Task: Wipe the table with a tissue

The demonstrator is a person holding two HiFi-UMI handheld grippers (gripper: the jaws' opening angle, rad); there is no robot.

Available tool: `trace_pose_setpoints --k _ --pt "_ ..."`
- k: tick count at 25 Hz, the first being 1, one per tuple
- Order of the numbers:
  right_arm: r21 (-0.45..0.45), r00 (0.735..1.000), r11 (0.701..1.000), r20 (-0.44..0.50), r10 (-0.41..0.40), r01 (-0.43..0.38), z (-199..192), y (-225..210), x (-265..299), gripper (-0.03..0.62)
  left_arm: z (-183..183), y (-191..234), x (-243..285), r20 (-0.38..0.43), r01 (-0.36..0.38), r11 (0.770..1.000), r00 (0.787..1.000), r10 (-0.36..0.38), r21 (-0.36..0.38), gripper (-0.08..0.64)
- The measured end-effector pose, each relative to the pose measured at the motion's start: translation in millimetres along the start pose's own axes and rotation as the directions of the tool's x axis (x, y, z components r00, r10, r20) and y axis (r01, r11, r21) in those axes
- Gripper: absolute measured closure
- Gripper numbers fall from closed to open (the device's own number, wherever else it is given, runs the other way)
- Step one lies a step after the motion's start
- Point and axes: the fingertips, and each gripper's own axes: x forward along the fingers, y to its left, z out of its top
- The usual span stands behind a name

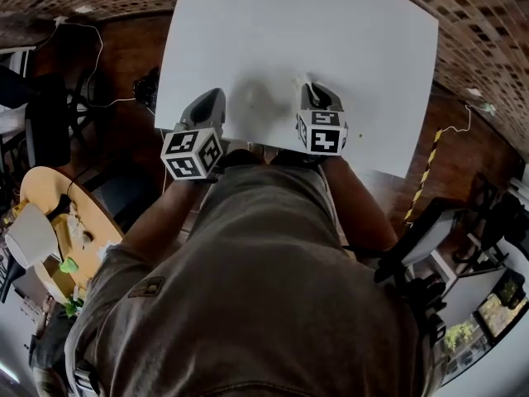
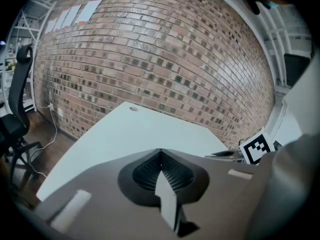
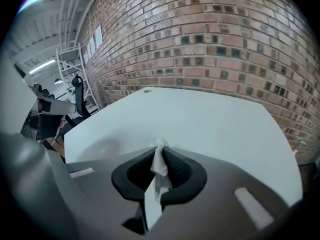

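1. Jaws on the right gripper [image 3: 161,150] are clenched on a pinch of white tissue [image 3: 159,165], and a small tuft pokes out past the tips. Jaws on the left gripper [image 2: 160,153] are pressed together with nothing between them.
2. The head view shows both grippers at the near edge of the white table [image 1: 331,40]. The right one reaches over the tabletop. The left one sits beside it near the corner, and the two do not touch.
3. The tissue looks very light, limp and easy to tear, so it will likely crumple rather than push back.
4. Taking hold of a bunched middle should work better than a corner, since that puts a pad of paper under the tips. Only a little paper shows ahead of the jaws now, and how much hangs below them cannot be told.
5. The tabletop appears smooth and hard. Wiping probably calls for light downward pressure, as pressing too hard could shred the tissue or scrape the jaw tips on the surface.
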Motion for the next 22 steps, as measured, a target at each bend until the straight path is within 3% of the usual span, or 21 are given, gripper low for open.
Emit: trace_pose_setpoints --k 11,22 --pt "0.068 0.995 0.995 -0.063 -0.073 0.077 -43 -11 -5 0.555 -5 -7 1 -0.029 0.054 0.997 0.998 -0.053 0.056 0.558" --pt "0.033 0.998 0.999 -0.056 -0.023 0.025 -45 -12 -4 0.555 -26 -6 -14 -0.044 -0.041 0.999 0.998 0.042 0.02 0.558"
